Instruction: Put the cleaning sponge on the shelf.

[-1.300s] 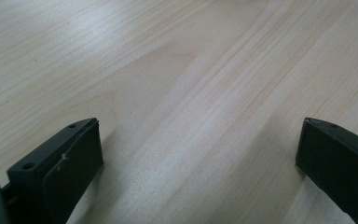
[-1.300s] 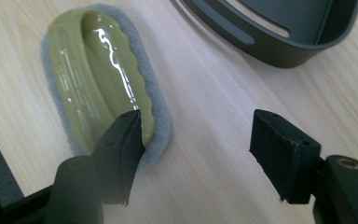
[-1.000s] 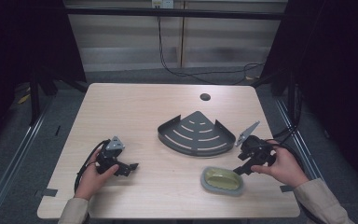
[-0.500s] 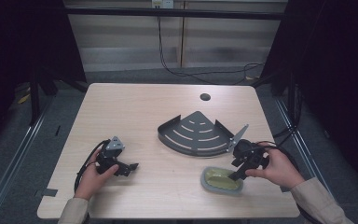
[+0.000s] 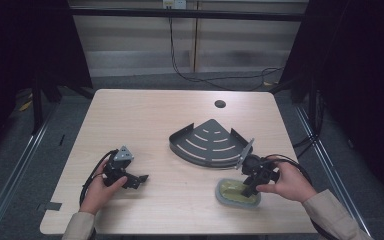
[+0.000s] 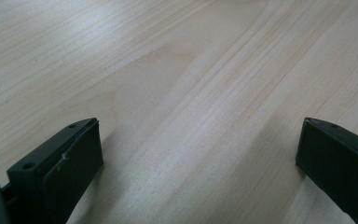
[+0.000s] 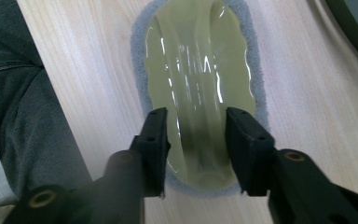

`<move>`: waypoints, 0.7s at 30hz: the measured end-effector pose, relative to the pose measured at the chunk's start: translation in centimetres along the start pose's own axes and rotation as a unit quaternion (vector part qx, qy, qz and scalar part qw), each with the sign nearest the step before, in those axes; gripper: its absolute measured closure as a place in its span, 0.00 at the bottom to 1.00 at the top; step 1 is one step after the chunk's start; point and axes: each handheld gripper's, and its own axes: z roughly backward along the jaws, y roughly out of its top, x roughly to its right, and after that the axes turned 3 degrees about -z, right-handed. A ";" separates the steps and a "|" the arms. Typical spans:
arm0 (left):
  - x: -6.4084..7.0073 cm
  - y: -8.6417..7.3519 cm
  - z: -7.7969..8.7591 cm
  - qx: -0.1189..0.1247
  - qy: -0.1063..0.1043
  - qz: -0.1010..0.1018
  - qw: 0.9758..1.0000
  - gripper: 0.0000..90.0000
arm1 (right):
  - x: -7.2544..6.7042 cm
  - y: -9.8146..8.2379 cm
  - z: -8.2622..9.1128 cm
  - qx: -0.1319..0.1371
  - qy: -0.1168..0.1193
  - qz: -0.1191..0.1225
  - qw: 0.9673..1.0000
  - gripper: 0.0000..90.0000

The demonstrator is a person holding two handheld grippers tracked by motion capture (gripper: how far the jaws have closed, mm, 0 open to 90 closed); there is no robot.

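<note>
two black jaws of the right gripper have just been closing and now straddle the raised handle of the scrubbing pad, which lies on the table at its near right, just near of the corner rack. whether they press it yet i cannot tell. left gripper rests near left, jaws wide and empty.

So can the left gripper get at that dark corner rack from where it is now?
Probably yes. The left gripper sits low at the table's near left with jaws wide apart, and bare wood lies between it and the corner rack. The right gripper is busy at the scrubber, off that path.
</note>
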 end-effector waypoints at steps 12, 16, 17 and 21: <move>0.0 0.0 0.0 0.000 0.000 0.000 1.000 0.00 | -0.4 0.9 0.6 -0.022 0.003 0.010 1.000 0.78; 0.0 0.0 0.0 0.000 0.000 0.000 1.000 0.00 | -0.3 1.3 1.5 -0.016 0.002 0.007 1.000 0.78; 0.0 0.0 0.0 0.000 0.000 0.000 1.000 0.00 | -0.2 1.4 1.7 -0.016 0.002 0.003 1.000 0.78; 0.0 0.0 0.0 0.000 0.000 0.000 1.000 0.00 | -0.1 1.7 2.2 -0.013 0.000 0.003 1.000 0.79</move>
